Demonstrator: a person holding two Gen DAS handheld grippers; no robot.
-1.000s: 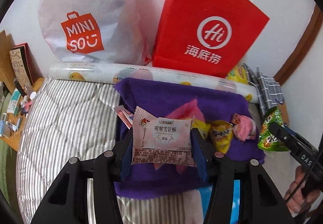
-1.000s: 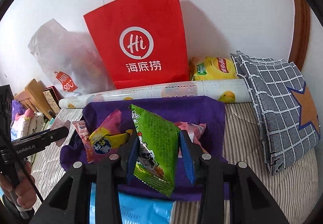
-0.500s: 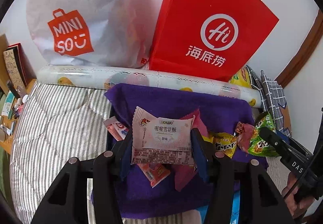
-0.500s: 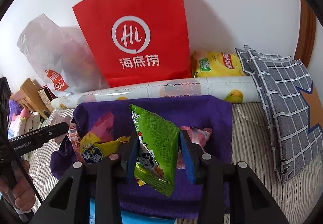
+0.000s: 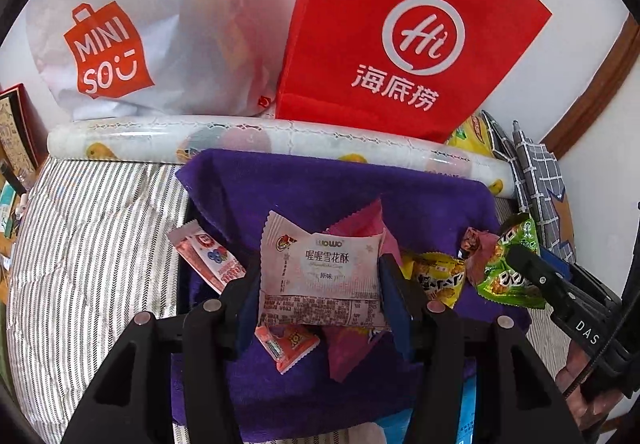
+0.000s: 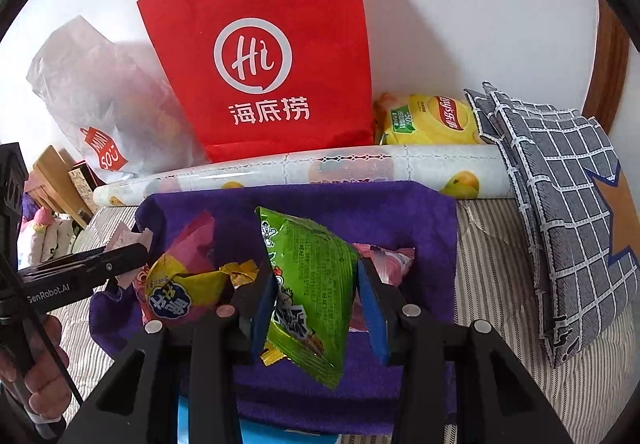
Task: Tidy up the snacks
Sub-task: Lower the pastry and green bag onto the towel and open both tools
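Above the purple towel [image 5: 320, 187] heaped with snacks, my left gripper [image 5: 320, 284] clamps a pale pink snowflake-crisp packet [image 5: 320, 276] and my right gripper [image 6: 316, 292] clamps a green crinkly packet [image 6: 312, 276] (both lifted, probably for sorting).

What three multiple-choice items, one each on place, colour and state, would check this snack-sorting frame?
1. Where does the yellow crisps bag lie?
A. on the purple cloth
B. behind the patterned roll, right of the red paper bag
C. inside the white plastic bag

2. What colour is the packet in the right gripper?
A. green
B. blue
C. white

3. What is the left gripper doing?
A. standing open over the cloth
B. clamped on the red bag's handle
C. shut on a pale pink snack packet

Answers:
1 B: it sits between the red paper bag and the checked fabric, behind the patterned roll.
2 A: the green packet stands between its pads.
3 C: both pads press the pale pink snack packet above the purple cloth.
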